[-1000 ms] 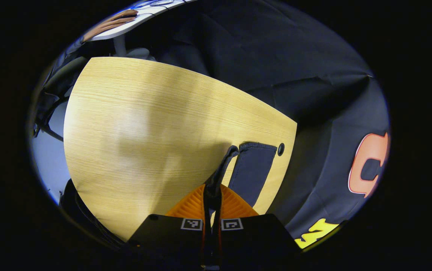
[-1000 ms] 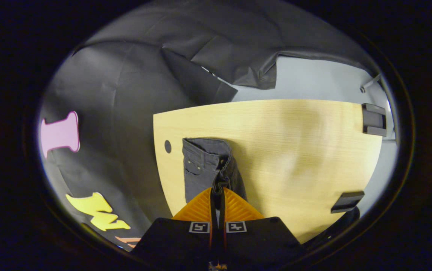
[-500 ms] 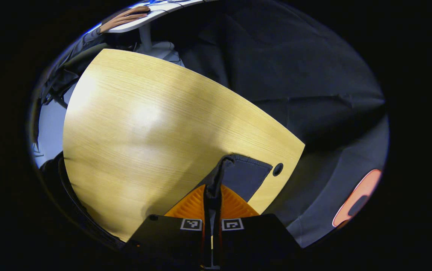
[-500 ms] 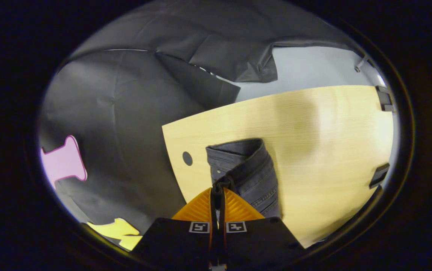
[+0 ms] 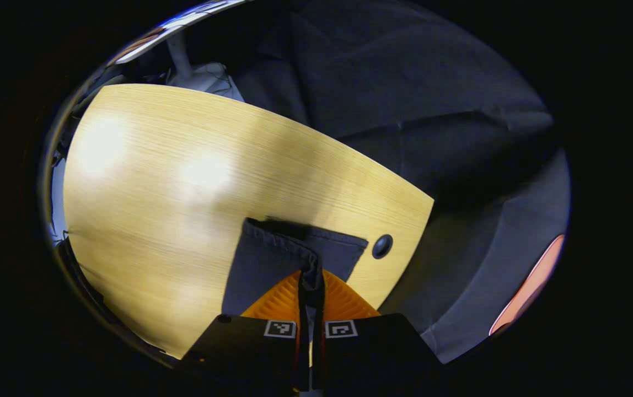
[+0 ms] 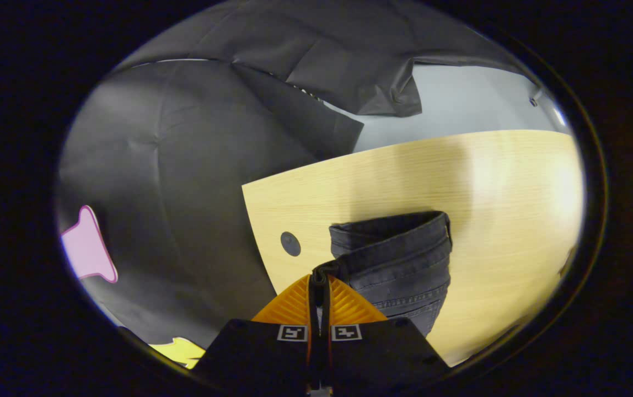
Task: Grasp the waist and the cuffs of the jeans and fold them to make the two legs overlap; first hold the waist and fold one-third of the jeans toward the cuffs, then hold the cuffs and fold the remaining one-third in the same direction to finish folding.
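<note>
Both legs now stacked: since a second ago the lifted leg has swung over onto its twin.
Left gripper point(image 5: 311, 286) is clamped on the cuff point(image 5: 308, 264), right gripper point(image 6: 319, 284) on the waist point(image 6: 330, 269). Jeans point(image 6: 399, 259) lie on the table point(image 6: 404, 171) just ahead of each gripper, long axis running from one to the other; the right one is nearer the waist for the first third-fold.

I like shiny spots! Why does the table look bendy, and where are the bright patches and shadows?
Left gripper view: the fisheye lens bows the table edge; two pale glare patches sit upper left; the jeans look dark with little detail. Right gripper view: the table curves too, glare brightens its right side, a soft shadow band crosses above the jeans, whose stitching stays sharp.
</note>
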Tool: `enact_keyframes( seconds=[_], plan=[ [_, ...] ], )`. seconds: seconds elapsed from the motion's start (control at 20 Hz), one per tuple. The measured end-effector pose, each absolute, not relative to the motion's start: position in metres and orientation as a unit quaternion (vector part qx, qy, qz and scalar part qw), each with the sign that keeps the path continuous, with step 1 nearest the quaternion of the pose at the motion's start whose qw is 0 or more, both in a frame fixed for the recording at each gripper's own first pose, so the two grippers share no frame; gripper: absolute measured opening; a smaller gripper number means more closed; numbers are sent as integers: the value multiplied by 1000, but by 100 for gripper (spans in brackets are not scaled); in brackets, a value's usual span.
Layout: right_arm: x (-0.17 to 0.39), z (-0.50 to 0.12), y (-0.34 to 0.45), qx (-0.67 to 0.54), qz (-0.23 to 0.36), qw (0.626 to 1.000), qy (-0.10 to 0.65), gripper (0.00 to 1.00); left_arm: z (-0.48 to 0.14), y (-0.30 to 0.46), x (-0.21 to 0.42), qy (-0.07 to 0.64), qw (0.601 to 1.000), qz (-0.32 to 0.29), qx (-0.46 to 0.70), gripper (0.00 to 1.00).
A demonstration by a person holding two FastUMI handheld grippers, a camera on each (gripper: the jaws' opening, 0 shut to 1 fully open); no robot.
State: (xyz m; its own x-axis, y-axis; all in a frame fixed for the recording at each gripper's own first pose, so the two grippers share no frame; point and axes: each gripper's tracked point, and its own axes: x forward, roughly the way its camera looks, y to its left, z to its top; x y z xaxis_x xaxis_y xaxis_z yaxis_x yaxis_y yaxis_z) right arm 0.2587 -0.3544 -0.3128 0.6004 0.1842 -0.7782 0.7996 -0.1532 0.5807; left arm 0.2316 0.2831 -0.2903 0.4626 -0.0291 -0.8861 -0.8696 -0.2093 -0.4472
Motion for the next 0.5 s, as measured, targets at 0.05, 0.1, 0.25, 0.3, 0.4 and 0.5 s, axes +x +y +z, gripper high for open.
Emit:
enact_keyframes(
  seconds=[0.05,0.1,0.25,0.3,0.4,0.5],
  plan=[
    [263,-318,-354,701,-277,554,354,1,-294,279,242,346,544,382,-663,5],
    [267,-323,-355,697,-275,556,360,1,-298,275,254,355,554,366,-658,5],
    [276,-337,-357,690,-266,561,372,1,-305,271,277,369,568,331,-657,5],
    [277,-340,-356,689,-258,563,375,1,-306,271,284,369,572,318,-660,5],
    [279,-346,-358,692,-246,565,377,1,-306,266,299,368,581,283,-668,6],
    [277,-354,-360,692,-237,567,379,1,-313,265,302,370,580,290,-665,8]
  ],
)
